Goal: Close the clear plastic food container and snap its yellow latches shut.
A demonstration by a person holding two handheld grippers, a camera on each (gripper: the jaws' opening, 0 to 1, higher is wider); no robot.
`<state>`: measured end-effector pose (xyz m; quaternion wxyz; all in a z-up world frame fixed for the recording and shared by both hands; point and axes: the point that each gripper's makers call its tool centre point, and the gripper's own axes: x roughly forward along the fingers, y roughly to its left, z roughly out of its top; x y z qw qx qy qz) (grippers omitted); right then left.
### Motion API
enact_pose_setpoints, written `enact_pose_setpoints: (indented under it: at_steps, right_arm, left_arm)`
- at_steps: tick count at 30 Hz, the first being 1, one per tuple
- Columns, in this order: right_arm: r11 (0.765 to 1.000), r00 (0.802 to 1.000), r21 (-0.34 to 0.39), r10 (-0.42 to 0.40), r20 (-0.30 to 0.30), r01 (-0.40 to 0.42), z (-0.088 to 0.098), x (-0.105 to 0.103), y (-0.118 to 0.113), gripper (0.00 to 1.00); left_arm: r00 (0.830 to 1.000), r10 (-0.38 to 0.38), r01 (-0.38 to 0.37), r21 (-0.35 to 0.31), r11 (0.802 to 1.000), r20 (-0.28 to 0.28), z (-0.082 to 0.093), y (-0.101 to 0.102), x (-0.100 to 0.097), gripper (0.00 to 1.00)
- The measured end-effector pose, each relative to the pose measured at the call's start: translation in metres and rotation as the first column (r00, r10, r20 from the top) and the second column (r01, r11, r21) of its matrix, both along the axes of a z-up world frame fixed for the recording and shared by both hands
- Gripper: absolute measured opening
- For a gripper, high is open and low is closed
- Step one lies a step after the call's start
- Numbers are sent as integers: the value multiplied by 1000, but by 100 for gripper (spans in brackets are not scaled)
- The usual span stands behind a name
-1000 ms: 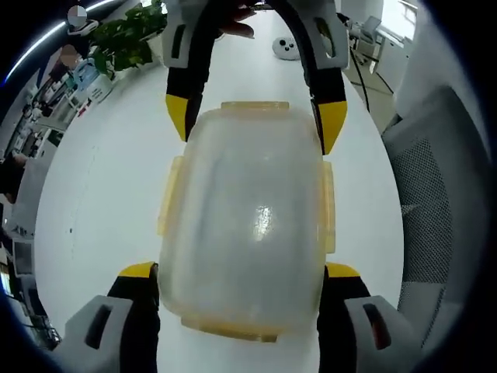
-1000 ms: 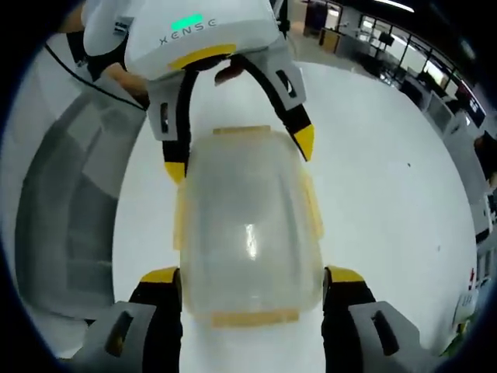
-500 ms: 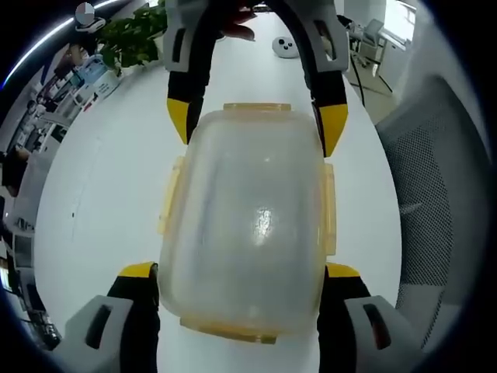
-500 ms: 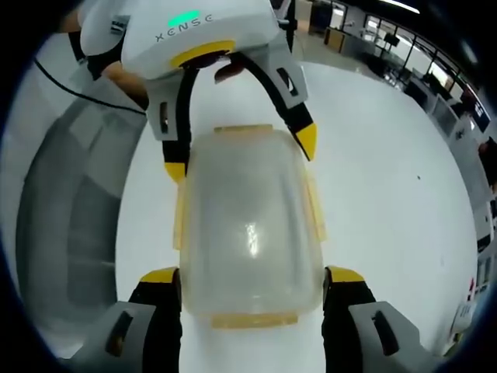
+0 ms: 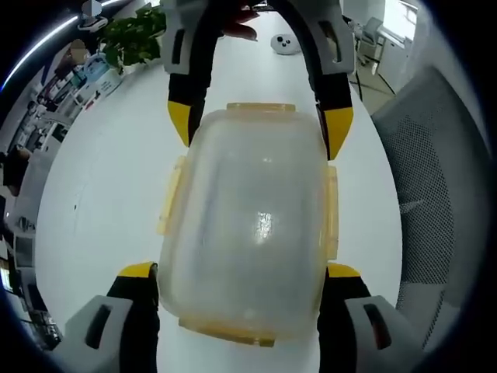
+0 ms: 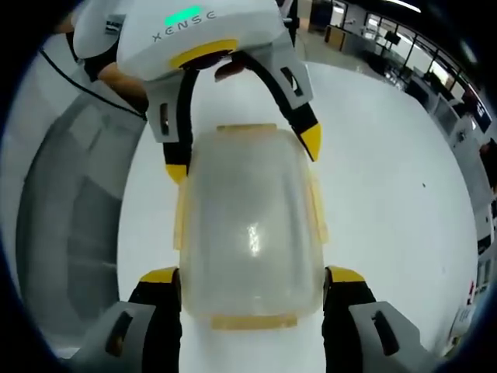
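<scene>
White tabletop [image 5: 101,194], one, in an open office; left gripper view lists one potted plant [image 5: 136,35] at the far left edge, one small round white device [image 5: 285,44] farther down the table, and one grey mesh chair [image 5: 431,194] on the right. One clear plastic food container [image 5: 248,233] lies lid-side up on the table, lid seated, with four yellow latches: one per long side [image 5: 169,198] and one per short end [image 5: 261,107]; whether they are snapped down cannot be told. Left gripper [image 5: 241,272]: two yellow-tipped jaws spread wide, one at each side of the container's near end, close to its walls; contact cannot be told. Right gripper [image 5: 260,128] enters from the top, its two jaws likewise spread astride the far end. Right gripper view gives the same container [image 6: 248,225] from the opposite end, right gripper [image 6: 250,276] jaws flanking its near corners, left gripper [image 6: 241,155] astride the far end with a green light on its housing, plus a black cable [image 6: 93,85] and distant desks [image 6: 404,47].
</scene>
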<state>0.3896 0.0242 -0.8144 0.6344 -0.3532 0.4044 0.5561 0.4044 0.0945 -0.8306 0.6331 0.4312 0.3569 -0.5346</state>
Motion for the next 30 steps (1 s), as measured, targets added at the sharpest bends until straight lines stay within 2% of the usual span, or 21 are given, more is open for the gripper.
enact_pose_setpoints:
  at_steps: [16, 30]
  right_arm:
    - [1000, 1000, -20, 20, 0, -20, -1, -3, 34, 74]
    - [999, 1000, -46, 23, -1, -23, -3, -6, 58, 75]
  left_arm:
    - [1000, 12, -12, -2, 1000, -1, 1, 35, -4, 86]
    - [1000, 17, -17, -21, 1000, 2, 0, 57, -8, 86]
